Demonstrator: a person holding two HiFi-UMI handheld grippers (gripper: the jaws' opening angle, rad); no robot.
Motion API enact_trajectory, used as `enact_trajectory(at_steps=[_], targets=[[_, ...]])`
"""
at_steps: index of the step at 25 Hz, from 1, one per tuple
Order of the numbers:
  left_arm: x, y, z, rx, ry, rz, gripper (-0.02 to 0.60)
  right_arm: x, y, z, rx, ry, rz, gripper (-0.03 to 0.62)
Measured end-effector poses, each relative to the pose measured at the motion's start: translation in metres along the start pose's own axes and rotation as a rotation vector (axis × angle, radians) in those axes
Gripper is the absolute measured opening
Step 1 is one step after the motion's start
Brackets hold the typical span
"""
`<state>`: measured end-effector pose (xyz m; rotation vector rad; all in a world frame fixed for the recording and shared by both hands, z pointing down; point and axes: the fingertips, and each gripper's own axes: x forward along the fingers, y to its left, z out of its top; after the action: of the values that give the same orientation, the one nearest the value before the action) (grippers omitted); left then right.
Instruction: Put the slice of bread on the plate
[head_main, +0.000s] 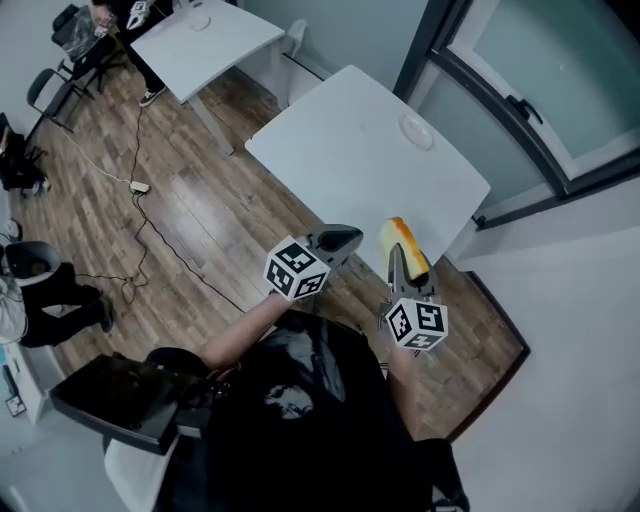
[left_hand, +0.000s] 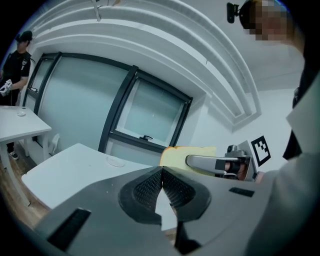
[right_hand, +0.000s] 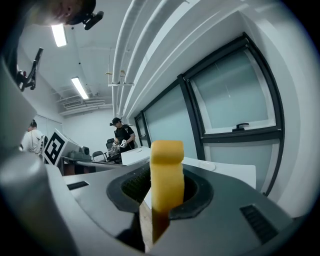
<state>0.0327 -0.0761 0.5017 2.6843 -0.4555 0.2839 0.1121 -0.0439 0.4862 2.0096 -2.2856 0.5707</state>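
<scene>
yellow bread slice (right_hand: 166, 175), brown crust, upright

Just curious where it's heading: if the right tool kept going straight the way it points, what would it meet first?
Probably the white table ahead, bread first, near its front edge; the plate sits farther back. Depth is hard to judge.

Office-like lab room: white tables (head_main: 340, 160), wood-plank floor (head_main: 210, 210), desk chairs (head_main: 45, 90) (loose cables (head_main: 168, 248) underfoot), strip lights (right_hand: 59, 35).
</scene>
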Motion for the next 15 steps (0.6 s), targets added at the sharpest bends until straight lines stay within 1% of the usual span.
enact_trajectory(at_steps=[4,8,12,15], targets=[[0.010,0.030,0.010,0.010,0.033,-0.050,0.006,0.028,0.000,0.003,0.009,0.018,-0.049,0.100],[0.028,0.051,0.020,0.014,0.042,-0.061,0.006,0.051,-0.013,0.002,0.017,0.049,-0.072,0.100],[0.053,0.067,0.024,-0.005,0.048,-0.056,0.006,0.075,-0.034,0.001,0.019,0.074,-0.065,0.100],[0.078,0.082,0.029,0.002,0.040,-0.029,0.006,0.096,-0.054,0.006,0.011,0.087,-0.045,0.100]])
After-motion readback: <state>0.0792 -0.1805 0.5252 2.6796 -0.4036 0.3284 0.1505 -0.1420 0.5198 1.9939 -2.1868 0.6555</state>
